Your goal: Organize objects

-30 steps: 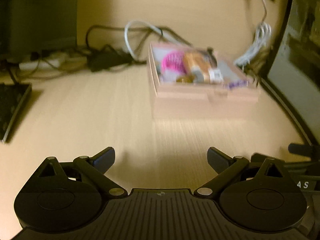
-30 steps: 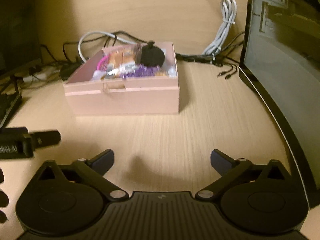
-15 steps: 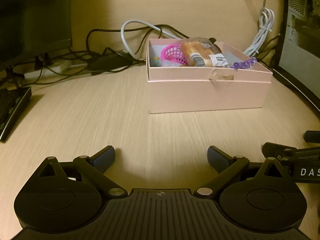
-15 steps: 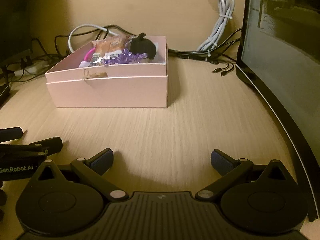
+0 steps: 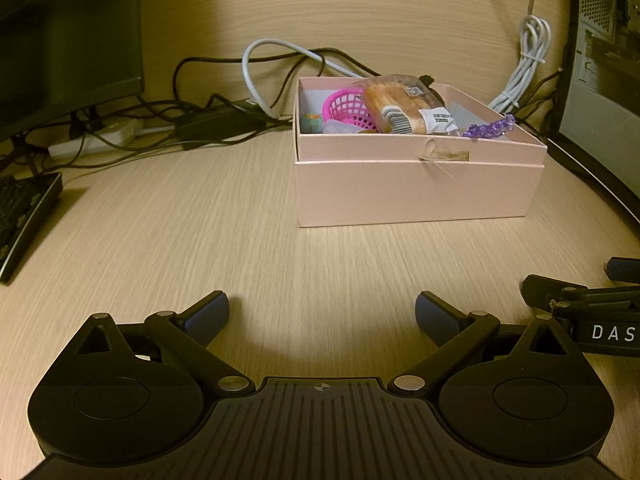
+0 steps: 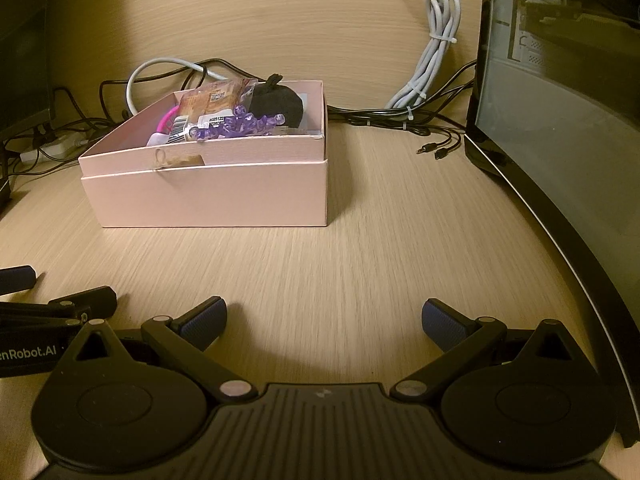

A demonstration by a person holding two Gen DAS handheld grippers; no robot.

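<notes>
A pink cardboard box [image 5: 416, 188] [image 6: 208, 192] stands on the wooden desk, well ahead of both grippers. Inside it lie a pink plastic basket [image 5: 348, 108], a wrapped bread packet [image 5: 404, 106] [image 6: 208, 102], a purple bead string [image 5: 490, 128] [image 6: 236, 126] and a black pouch [image 6: 278, 106]. My left gripper [image 5: 322, 314] is open low over the desk with nothing between its fingers. My right gripper [image 6: 324, 318] is open too and holds nothing. Each gripper shows at the edge of the other's view.
A tangle of black and white cables [image 5: 224, 116] and a power strip [image 5: 92, 142] lie behind the box. A keyboard [image 5: 24, 216] sits at far left under a dark monitor [image 5: 68, 36]. A computer case [image 6: 560, 120] stands at the right, with bundled white cable [image 6: 436, 56] beside it.
Both grippers have dropped lower toward the desk and settled; the box now looks nearer eye level and sharp. Both stayed open and took hold of nothing.
</notes>
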